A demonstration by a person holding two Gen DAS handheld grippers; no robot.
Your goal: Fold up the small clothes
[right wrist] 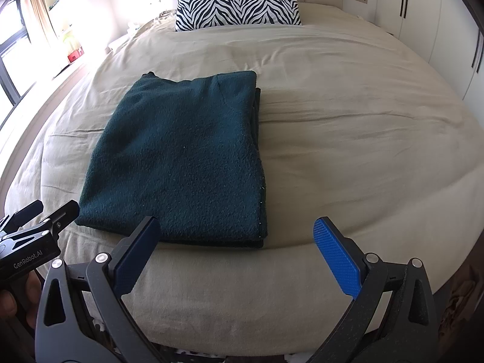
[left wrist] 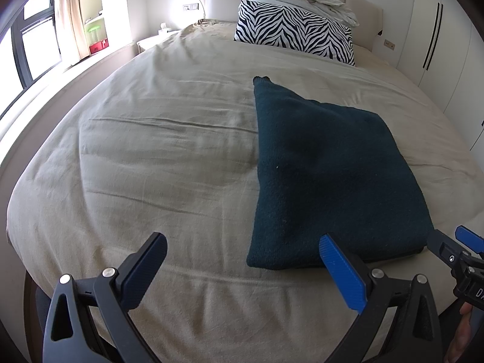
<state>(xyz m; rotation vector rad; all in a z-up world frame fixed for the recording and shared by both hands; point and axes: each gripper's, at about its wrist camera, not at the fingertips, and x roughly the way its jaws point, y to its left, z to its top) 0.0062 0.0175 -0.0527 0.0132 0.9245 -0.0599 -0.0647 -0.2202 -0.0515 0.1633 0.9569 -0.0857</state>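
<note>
Hovering at the near edge of the bed (right wrist: 348, 121), both grippers are spread wide and empty — left gripper (left wrist: 243, 260) has its blue pad just over the near hem of the dark teal knit garment (left wrist: 320, 166), right gripper (right wrist: 237, 242) brackets that garment's near right corner. In the right wrist view the left gripper also shows at the lower left, beside the near left corner.

The garment lies flat on the beige cover, already folded into a rough rectangle with stacked layers showing along its right edge and one far corner poking out to a point. It sits toward the foot of the bed, well apart from the zebra pillow (right wrist: 239, 4).

Judged step: either one more fold — near hem carried over to the far edge — or finished and releasing; cannot tell which.

If folding on: pinch both near corners low, catching all layers, not just the top one. Lift both evenly, carry straight away, lay hem on far edge square. Thick knit probably slumps, so keep tension between grippers. Tuck the stray far corner.
</note>
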